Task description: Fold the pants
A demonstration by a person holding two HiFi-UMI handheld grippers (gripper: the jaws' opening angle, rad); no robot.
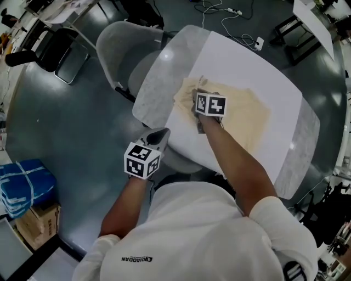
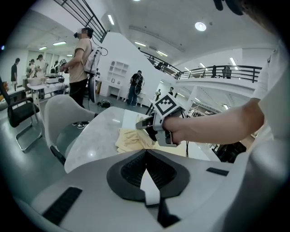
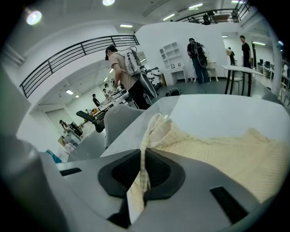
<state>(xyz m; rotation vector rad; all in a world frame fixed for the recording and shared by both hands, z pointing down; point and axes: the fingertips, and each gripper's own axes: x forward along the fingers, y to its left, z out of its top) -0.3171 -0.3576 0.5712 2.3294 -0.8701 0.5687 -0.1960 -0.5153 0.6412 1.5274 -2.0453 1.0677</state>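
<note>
Cream pants [image 1: 247,112] lie spread on the white table [image 1: 247,60]. My right gripper [image 1: 201,90] is over their left end, shut on a raised fold of the fabric. In the right gripper view a strip of pants [image 3: 217,154] runs down between the pads of that gripper [image 3: 144,154]. My left gripper [image 1: 162,133] hangs off the table's near left corner, apart from the cloth. In the left gripper view its jaws [image 2: 146,152] meet at the tips with nothing of the pants [image 2: 129,138] between them. It looks across at the right gripper [image 2: 141,126].
A grey chair [image 1: 123,49] stands against the table's far left side. A black chair [image 1: 60,49] is further left. A blue bundle [image 1: 24,184] sits on boxes on the floor. Cables [image 1: 230,16] lie beyond the table. People [image 2: 84,59] stand in the background.
</note>
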